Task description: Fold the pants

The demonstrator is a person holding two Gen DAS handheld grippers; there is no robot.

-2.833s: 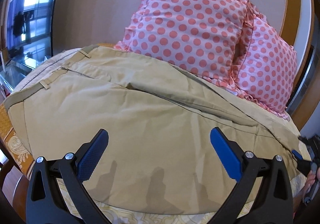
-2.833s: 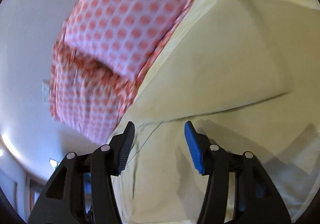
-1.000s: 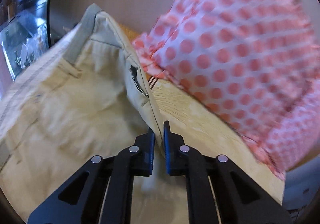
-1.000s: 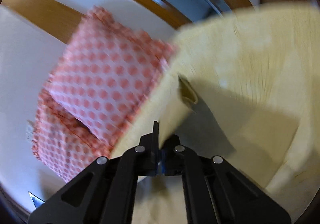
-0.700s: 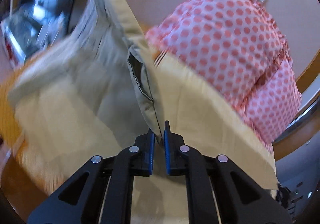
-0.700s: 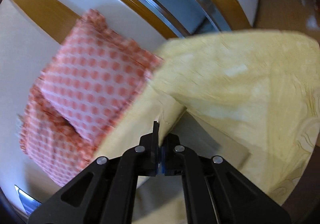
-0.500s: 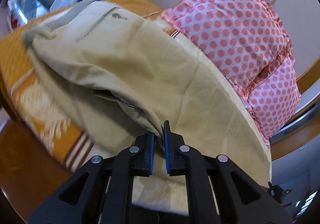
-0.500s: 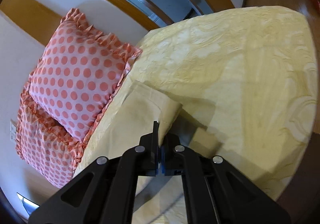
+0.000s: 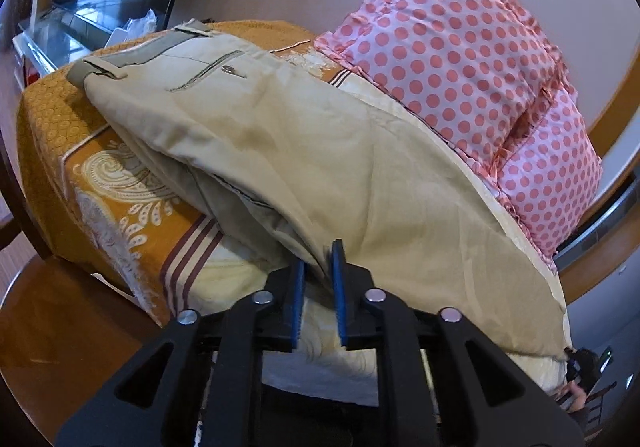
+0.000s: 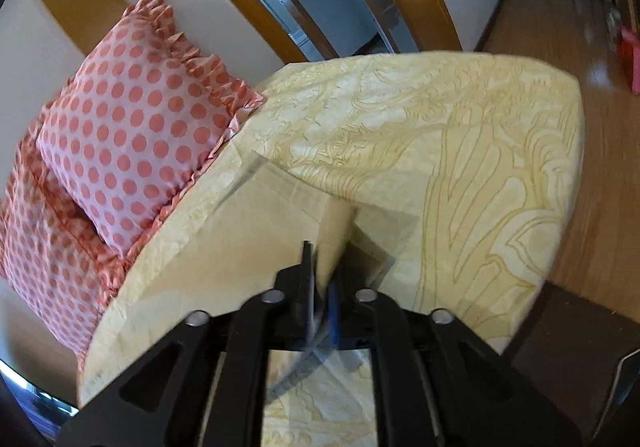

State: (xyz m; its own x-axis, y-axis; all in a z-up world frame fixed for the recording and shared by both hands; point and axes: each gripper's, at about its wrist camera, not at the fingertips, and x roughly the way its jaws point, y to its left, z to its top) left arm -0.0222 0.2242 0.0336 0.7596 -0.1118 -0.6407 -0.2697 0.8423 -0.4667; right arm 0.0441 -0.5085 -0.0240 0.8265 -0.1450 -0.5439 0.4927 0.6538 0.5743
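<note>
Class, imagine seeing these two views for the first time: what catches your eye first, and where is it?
The pink polka-dot pillows stand out first, propped against the wall at the far side of the bed. Next come the khaki pants, folded lengthwise across the bed, with the left gripper and right gripper each pinching the near edge.

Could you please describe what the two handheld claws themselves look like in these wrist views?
Both look the same. The left claw has a matte black plastic frame with triangular cutouts, round silver pivot rivets and ribbed blue pads on its fingers. The right claw shares the black frame and rivets; its blue pads are motion-blurred. No cables or sleeves show.
</note>
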